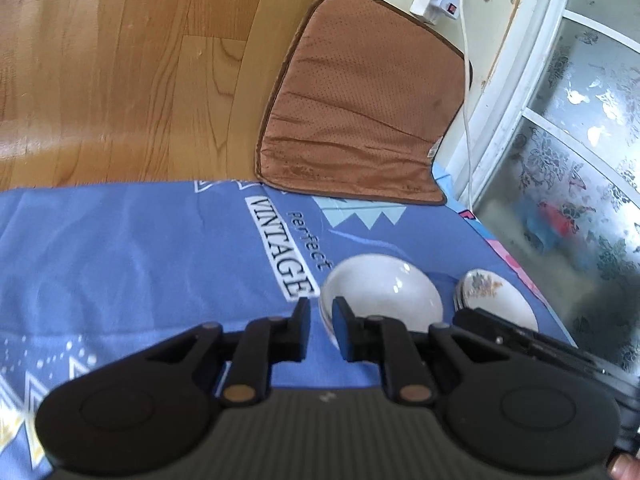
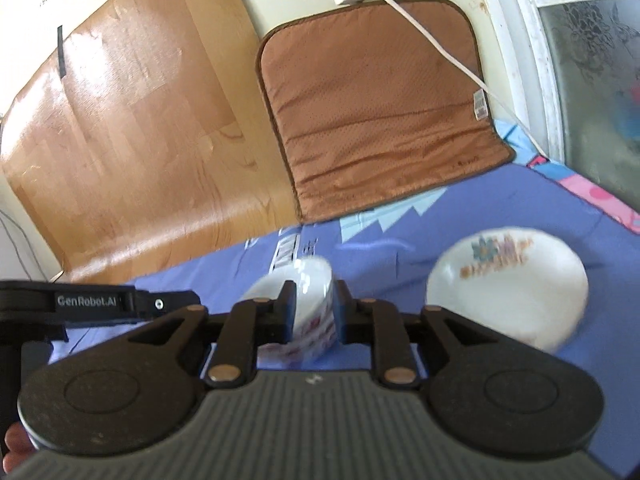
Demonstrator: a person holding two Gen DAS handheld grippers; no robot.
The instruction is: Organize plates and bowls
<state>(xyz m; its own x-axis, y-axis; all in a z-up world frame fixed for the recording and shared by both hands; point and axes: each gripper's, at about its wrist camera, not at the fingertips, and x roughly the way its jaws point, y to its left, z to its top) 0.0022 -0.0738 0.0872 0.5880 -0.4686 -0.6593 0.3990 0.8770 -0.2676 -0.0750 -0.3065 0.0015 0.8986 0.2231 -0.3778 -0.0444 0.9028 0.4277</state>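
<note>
A white bowl stands on the blue printed cloth. My left gripper is slightly open and empty, its fingertips straddling the bowl's left rim. A white plate with a flower print lies to the bowl's right, partly behind the right gripper's body. In the right wrist view my right gripper is shut on the white bowl, which is tilted on its side between the pads. The flowered plate lies to its right on the cloth.
A brown seat cushion lies at the cloth's far edge, with wooden floor to its left. A white power strip and cable run beside a frosted glass door on the right.
</note>
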